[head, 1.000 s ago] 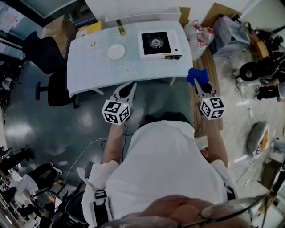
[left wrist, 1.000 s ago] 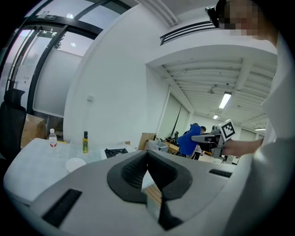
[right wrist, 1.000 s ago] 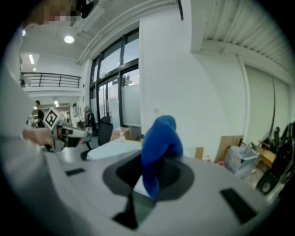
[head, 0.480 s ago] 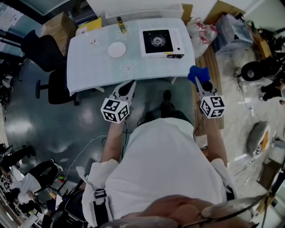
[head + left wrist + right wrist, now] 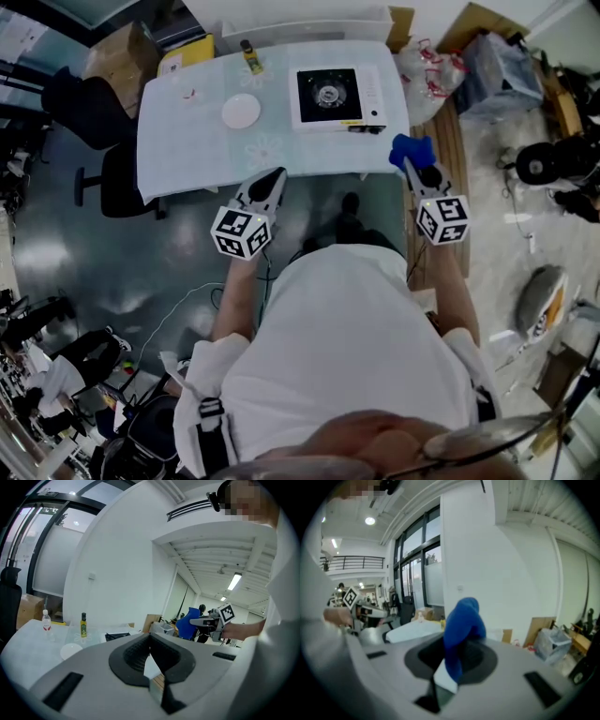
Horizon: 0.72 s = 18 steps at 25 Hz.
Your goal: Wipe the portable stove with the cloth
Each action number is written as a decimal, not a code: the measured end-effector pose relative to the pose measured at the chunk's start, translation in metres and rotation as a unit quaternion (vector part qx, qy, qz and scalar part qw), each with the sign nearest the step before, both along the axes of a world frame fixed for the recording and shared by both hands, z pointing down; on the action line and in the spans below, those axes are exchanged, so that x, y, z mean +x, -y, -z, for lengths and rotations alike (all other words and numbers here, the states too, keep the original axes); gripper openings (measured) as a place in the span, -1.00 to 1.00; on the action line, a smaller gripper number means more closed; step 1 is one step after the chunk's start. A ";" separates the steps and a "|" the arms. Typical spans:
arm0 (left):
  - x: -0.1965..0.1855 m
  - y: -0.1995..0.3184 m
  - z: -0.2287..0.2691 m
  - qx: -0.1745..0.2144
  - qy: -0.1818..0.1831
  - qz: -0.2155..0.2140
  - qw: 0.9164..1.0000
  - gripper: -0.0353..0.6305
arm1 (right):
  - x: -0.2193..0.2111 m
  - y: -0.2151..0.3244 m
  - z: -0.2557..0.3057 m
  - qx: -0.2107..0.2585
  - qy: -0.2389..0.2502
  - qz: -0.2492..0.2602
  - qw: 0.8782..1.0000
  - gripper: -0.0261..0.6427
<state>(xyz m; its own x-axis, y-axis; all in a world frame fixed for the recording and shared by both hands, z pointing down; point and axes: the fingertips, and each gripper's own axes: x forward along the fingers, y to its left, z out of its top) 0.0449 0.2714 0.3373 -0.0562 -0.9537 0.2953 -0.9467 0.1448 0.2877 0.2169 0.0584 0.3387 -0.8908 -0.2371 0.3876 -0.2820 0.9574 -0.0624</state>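
Note:
The portable stove [image 5: 337,97], white with a black top, sits on the right half of the pale table [image 5: 187,150]; the left gripper view shows it as a dark slab [image 5: 117,635]. My right gripper [image 5: 411,163] hangs off the table's right front corner, shut on a blue cloth [image 5: 411,148] that bulges up from the jaws [image 5: 461,620]. My left gripper [image 5: 274,176] is at the table's front edge, level with the middle, jaws shut and empty [image 5: 150,638]. Both grippers are short of the stove.
A white plate [image 5: 242,112], an oil bottle [image 5: 249,56] and a small bottle [image 5: 194,91] stand on the table. Office chairs [image 5: 94,112] are to the left. Bags and boxes [image 5: 487,66] and a wooden board [image 5: 448,141] crowd the right side. A cable [image 5: 178,314] lies on the floor.
A shoe has come into view under the table's front edge. The right gripper with the cloth has edged slightly forward and left. The left gripper has hardly moved.

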 end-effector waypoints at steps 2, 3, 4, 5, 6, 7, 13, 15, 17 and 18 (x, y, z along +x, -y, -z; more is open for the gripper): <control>-0.001 0.014 -0.003 -0.003 0.002 -0.003 1.000 -0.80 | -0.007 0.014 -0.004 -0.002 -0.004 0.008 1.000 -0.69; -0.002 0.021 -0.005 -0.005 0.003 -0.002 1.000 -0.80 | -0.011 0.020 -0.006 -0.003 -0.006 0.012 1.000 -0.69; -0.003 0.027 -0.006 -0.008 0.003 -0.001 1.000 -0.80 | -0.015 0.026 -0.009 -0.006 -0.007 0.015 1.000 -0.69; -0.005 0.033 -0.007 -0.011 0.003 0.001 1.000 -0.80 | -0.019 0.033 -0.010 -0.009 -0.008 0.018 1.000 -0.69; -0.007 0.040 -0.008 -0.012 0.002 0.004 1.000 -0.80 | -0.023 0.038 -0.012 -0.011 -0.009 0.023 1.000 -0.69; -0.009 0.046 -0.008 -0.013 0.002 0.006 1.000 -0.80 | -0.027 0.044 -0.013 -0.012 -0.009 0.027 1.000 -0.69; -0.013 0.085 -0.011 -0.031 0.033 0.008 0.999 -0.80 | -0.050 0.083 -0.021 -0.021 -0.008 0.052 0.998 -0.69; -0.014 0.099 -0.014 -0.034 0.029 0.012 0.999 -0.80 | -0.056 0.096 -0.026 -0.025 -0.008 0.059 0.998 -0.69; -0.016 0.110 -0.017 -0.038 0.020 0.018 0.999 -0.80 | -0.060 0.106 -0.030 -0.030 -0.009 0.067 0.997 -0.69; -0.017 0.115 -0.019 -0.041 0.020 0.021 0.999 -0.80 | -0.062 0.111 -0.032 -0.032 -0.010 0.071 0.997 -0.69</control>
